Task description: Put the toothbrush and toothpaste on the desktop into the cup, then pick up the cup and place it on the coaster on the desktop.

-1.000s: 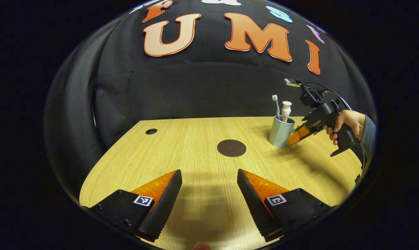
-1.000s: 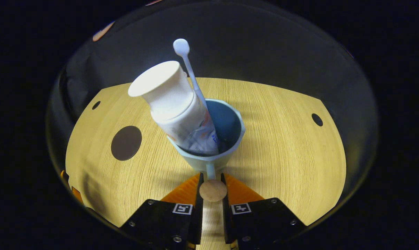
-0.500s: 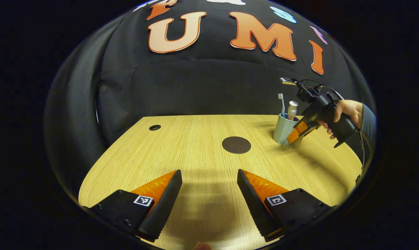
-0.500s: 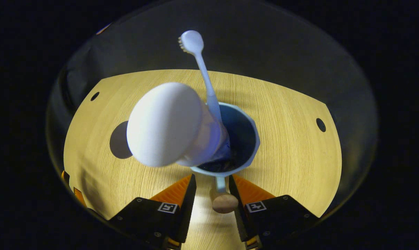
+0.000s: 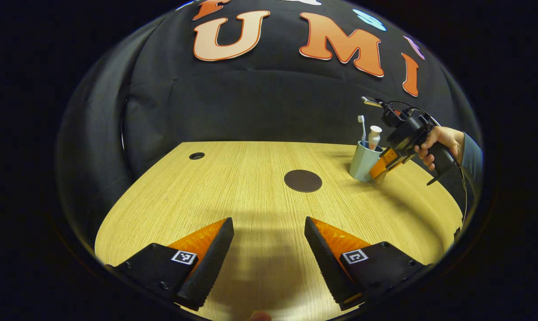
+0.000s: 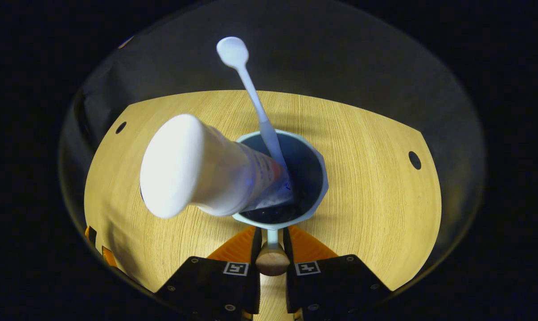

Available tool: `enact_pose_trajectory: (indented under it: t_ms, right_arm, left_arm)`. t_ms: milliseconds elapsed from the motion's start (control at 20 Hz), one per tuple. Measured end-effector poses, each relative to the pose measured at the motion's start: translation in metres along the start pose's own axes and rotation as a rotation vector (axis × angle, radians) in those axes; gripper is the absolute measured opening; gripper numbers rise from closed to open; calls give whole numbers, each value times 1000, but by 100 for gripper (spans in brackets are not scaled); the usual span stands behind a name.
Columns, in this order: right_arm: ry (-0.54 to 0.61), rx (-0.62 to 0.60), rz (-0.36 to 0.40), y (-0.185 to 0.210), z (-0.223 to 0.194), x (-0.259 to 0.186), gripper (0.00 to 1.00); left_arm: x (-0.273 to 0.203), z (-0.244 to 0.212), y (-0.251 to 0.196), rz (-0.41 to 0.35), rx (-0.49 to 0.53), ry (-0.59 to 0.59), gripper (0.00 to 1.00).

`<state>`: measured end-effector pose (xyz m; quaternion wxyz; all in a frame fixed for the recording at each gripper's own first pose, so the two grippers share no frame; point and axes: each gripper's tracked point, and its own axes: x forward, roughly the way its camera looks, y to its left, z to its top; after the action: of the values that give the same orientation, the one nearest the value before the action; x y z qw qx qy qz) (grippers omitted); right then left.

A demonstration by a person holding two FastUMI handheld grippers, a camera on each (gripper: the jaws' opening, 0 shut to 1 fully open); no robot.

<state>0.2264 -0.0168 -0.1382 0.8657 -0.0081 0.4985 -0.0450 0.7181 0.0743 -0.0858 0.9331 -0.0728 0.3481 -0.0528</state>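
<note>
I note my right hand-held gripper clamped on the round wooden knob of the cup handle. The pale blue faceted cup stands at the far right of the wood-grain counter, holding the slim toothbrush and the white-capped toothpaste. My left hand-held gripper hangs open over the near edge, fingers ribbed. The left gripper view gives the flat, dark, round coaster left of the cup, apart from it.

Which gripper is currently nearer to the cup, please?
Right. The right gripper is closed on the handle of the cup; the left gripper hangs open over the table's near edge, well short of it.
</note>
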Motion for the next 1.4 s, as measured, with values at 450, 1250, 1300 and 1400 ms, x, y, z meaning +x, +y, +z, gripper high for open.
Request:
enact_pose_trajectory:
  t_ms: [450, 1250, 1300, 1400]
  right_arm:
    - [-78, -40, 19, 7, 14, -8, 22]
    - [-136, -124, 115, 92, 24, -34, 22]
    - [-133, -128, 119, 95, 24, -32, 22]
    - [-134, -134, 124, 104, 25, -33, 22]
  left_arm:
    - [-3, 4, 0, 15, -3, 0, 100]
    - [-4, 6, -1, 15, -9, -20, 100]
    - [-3, 6, 0, 16, -12, -18, 100]
    - [-3, 5, -1, 18, -18, -15, 100]
